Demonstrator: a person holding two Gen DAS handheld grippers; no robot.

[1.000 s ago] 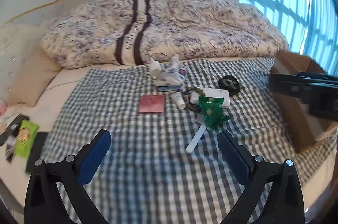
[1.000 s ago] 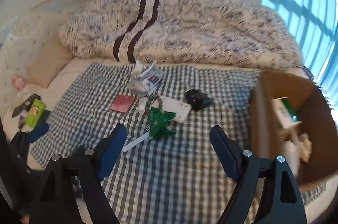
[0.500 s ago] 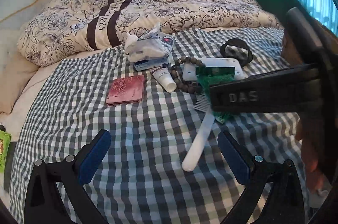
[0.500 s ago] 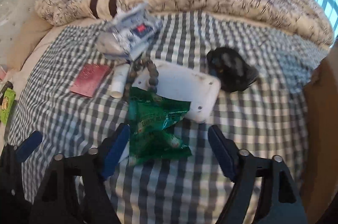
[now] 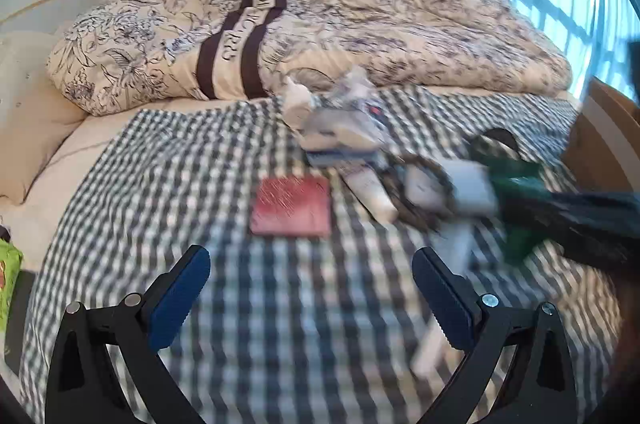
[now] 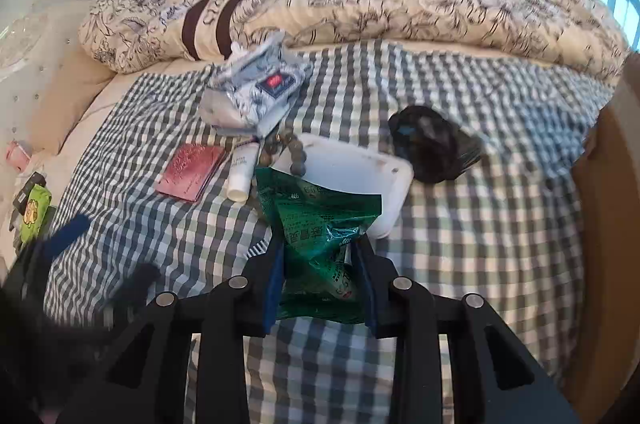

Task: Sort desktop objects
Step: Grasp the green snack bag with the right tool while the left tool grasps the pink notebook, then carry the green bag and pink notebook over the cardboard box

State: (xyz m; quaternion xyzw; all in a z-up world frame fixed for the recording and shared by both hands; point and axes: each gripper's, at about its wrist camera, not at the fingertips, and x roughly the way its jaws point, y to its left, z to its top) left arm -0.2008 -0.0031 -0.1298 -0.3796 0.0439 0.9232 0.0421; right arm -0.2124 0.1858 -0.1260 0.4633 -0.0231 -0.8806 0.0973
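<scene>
green snack packet (image 6: 320, 244) – crinkled foil, clamped between right gripper (image 6: 320, 284) fingers | white tray (image 6: 360, 176) – flat, just ahead | red wallet (image 6: 190, 172) – ahead-left | black pouch (image 6: 432, 148) – ahead-right

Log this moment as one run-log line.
right gripper: shut on green packet | left gripper: open, holding nothing | packet on checked cloth | cardboard box: at right

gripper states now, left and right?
Left gripper: open, holding nothing.
Right gripper: closed on the green packet.
</scene>
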